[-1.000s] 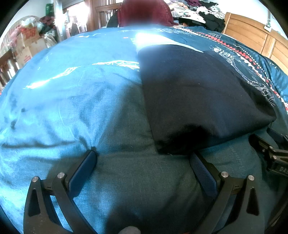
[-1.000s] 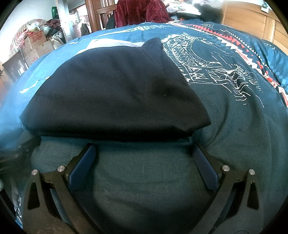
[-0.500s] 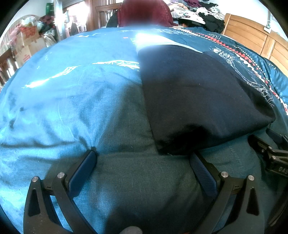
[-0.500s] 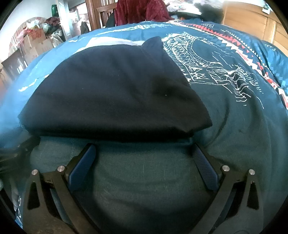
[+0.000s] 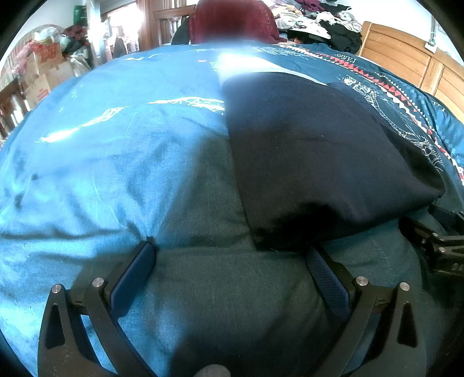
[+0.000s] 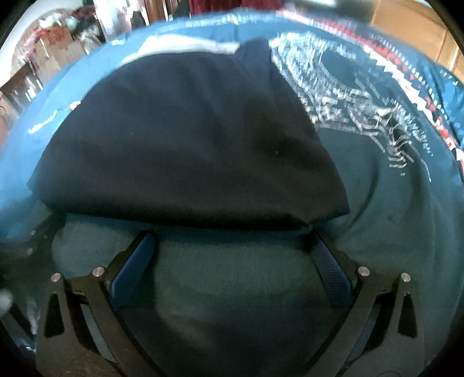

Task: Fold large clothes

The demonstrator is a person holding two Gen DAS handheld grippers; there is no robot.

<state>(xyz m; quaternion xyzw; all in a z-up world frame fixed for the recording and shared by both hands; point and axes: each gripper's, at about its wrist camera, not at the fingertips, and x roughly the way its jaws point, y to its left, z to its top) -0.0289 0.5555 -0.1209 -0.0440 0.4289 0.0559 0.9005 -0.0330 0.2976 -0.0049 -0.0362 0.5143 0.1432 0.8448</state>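
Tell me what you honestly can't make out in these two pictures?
- Underside and layers of the dark folded garment: hidden by its own top surface in both views.
- Bedspread print: smeared by motion blur in the right wrist view.
- Right gripper: cut off by the left wrist view's edge.
- Chair at the bed's far end: washed out by glare.

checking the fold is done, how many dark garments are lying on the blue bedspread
1: a folded dark garment lies on the bedspread, just ahead of the open right gripper and ahead-right of the open left gripper. Layers beneath it would be hidden.
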